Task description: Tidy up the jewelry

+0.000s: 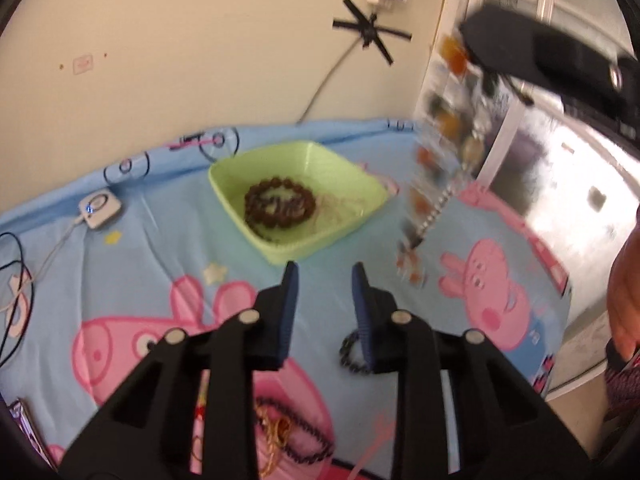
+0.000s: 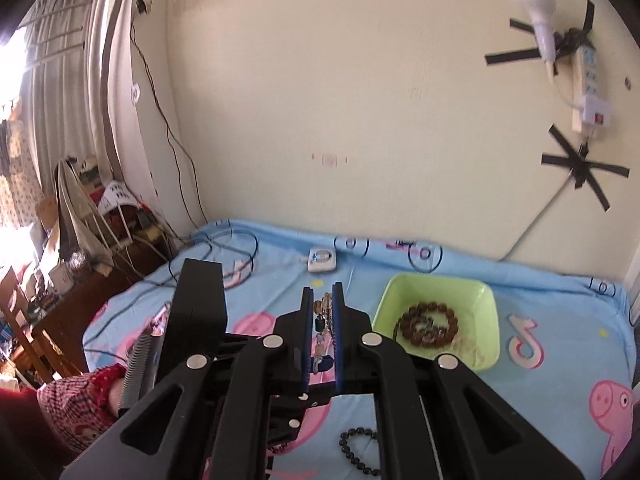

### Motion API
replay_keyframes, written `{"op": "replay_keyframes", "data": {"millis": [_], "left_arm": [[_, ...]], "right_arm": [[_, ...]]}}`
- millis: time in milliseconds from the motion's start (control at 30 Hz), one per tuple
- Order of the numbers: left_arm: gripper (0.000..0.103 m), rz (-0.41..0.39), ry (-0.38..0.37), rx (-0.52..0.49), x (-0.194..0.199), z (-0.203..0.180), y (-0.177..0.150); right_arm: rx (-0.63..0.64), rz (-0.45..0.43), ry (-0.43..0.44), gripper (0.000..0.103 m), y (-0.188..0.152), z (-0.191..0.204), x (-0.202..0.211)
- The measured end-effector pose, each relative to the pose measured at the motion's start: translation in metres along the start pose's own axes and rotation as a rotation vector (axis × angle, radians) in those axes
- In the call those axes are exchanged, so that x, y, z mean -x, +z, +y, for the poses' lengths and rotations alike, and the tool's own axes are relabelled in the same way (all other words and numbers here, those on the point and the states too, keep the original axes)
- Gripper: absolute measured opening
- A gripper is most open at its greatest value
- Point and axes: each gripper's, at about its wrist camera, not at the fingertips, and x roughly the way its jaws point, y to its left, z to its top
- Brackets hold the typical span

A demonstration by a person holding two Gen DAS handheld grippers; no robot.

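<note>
A green tray (image 1: 348, 172) (image 2: 486, 300) on the blue cartoon sheet holds a brown bead bracelet (image 1: 280, 202) (image 2: 426, 324) and a thin pale chain. My right gripper (image 2: 322, 300) is shut on a multicoloured bead necklace (image 2: 323, 312); in the left wrist view the necklace (image 1: 436, 184) dangles, blurred, from the gripper high at the right of the tray. My left gripper (image 1: 325, 272) is open and empty, low over the sheet. A black bead bracelet (image 1: 352, 354) (image 2: 360, 452) lies by its right finger. More chains and beads (image 1: 280, 436) lie under it.
A white device (image 1: 100, 208) (image 2: 322, 260) with cables lies on the sheet near the wall. A power strip (image 2: 586, 80) is taped to the wall. Cluttered furniture (image 2: 80, 240) stands left of the bed. A white door frame (image 1: 500, 152) stands at the right.
</note>
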Motion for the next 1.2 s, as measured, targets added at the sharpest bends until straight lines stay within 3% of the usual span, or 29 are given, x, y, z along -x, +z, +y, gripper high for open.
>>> {"op": "replay_keyframes", "data": {"millis": [67,133,200,267,533,667,767,833,900,967,1200], "left_arm": [[0.026,-0.027,-0.016,0.009,0.009,-0.001,0.007],[0.037,-0.049,-0.035,0.001,0.018,-0.003,0.012],[0.054,-0.086,-0.035,-0.013,0.029,-0.006,0.014],[0.061,-0.104,-0.049,-0.016,0.036,-0.008,0.016],[0.062,-0.136,-0.062,-0.047,0.048,-0.018,0.022],[0.072,-0.150,-0.046,-0.077,0.047,-0.023,0.021],[0.072,-0.142,-0.033,-0.082,0.039,-0.025,0.026],[0.067,-0.133,-0.035,-0.085,0.031,-0.025,0.032],[0.026,-0.098,-0.048,-0.084,0.021,-0.023,0.038],[0.009,-0.073,-0.068,-0.060,0.012,-0.019,0.043],[0.009,-0.042,-0.075,-0.020,-0.020,-0.007,0.079]], "right_arm": [[-0.002,-0.015,-0.007,0.000,0.005,-0.003,0.004],[-0.002,-0.022,-0.009,0.000,0.008,-0.006,0.005],[0.001,-0.028,-0.008,0.000,0.011,-0.005,0.007],[0.005,-0.035,-0.006,0.000,0.013,-0.005,0.007],[0.027,-0.059,-0.002,0.000,0.017,0.001,0.009],[0.014,-0.064,0.009,0.000,0.021,-0.004,0.011],[0.015,-0.070,0.015,0.000,0.022,-0.002,0.014],[0.014,-0.076,0.021,0.000,0.023,-0.001,0.016],[0.018,-0.083,0.016,0.000,0.025,-0.002,0.018],[0.015,-0.085,0.007,0.000,0.026,-0.007,0.017],[-0.066,-0.090,-0.030,0.000,0.023,-0.052,-0.001]]}}
